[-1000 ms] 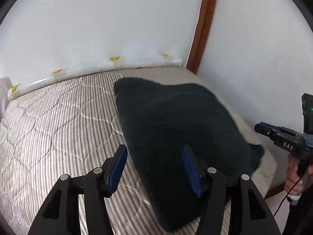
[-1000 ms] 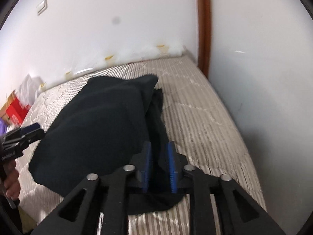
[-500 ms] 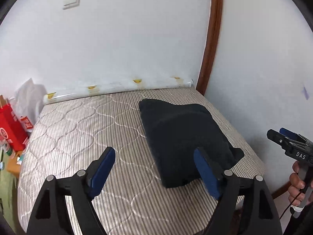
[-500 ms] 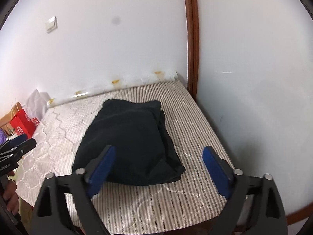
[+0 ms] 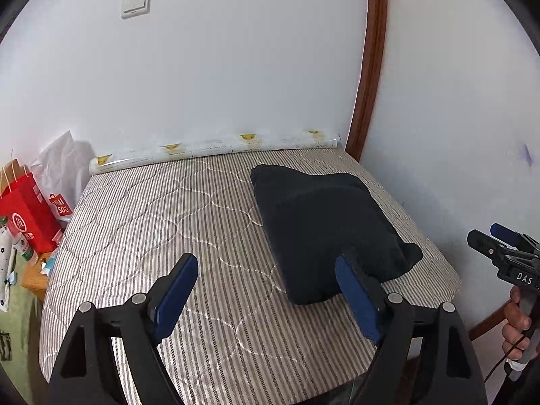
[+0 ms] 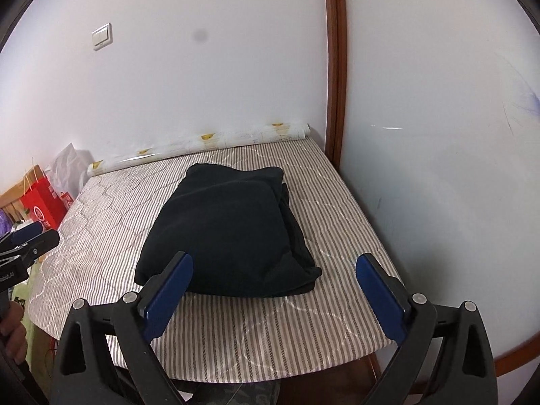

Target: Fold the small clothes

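A dark, near-black garment (image 5: 324,222) lies folded into a thick rectangle on the right half of the striped quilted mattress (image 5: 152,222). My left gripper (image 5: 265,263) hovers above and short of its near left corner, open, with nothing between the blue pads. The right wrist view shows the same folded garment (image 6: 229,229) from the front. My right gripper (image 6: 275,260) hangs back over the mattress's near edge (image 6: 256,354), and its jaws are opening wide with nothing between them. Neither gripper touches the cloth.
A roll of printed paper (image 5: 216,146) lies along the back wall. A red paper bag (image 5: 27,216) and a white plastic bag (image 5: 64,165) stand left of the mattress. A wall with brown wooden trim (image 5: 369,67) runs close along the right side.
Both grippers have pulled back and up from the garment and opened. The right one, nearly shut at the garment's near edge a second ago, now stands wide apart and clear of it.
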Demonstrator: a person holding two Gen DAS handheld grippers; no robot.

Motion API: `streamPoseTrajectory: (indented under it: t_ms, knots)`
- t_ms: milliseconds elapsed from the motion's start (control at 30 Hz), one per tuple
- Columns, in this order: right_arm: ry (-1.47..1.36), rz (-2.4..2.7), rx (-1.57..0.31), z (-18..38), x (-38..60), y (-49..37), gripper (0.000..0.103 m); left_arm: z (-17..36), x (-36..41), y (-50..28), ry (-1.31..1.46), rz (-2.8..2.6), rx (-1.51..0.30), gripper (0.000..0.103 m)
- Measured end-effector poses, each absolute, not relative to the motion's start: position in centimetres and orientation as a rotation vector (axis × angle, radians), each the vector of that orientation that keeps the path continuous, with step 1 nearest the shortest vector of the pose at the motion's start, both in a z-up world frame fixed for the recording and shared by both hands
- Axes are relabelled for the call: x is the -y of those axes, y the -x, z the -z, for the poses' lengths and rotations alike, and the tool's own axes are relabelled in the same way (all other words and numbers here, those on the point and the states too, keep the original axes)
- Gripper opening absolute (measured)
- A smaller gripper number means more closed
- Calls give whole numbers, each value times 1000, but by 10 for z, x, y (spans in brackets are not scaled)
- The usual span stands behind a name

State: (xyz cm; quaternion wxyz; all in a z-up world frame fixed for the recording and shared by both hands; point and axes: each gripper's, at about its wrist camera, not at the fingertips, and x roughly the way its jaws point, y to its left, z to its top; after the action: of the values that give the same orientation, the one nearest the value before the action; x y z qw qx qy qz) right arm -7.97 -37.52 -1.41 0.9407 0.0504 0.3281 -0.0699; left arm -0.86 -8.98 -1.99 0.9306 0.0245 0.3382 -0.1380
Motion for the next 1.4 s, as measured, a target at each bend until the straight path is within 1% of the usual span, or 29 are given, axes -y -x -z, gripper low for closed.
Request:
streamPoseTrajectory:
  t_ms: [1400]
  knots:
    - [-82,111,-674,19,376,89,96,22,88,12,-48,248,-699,83]
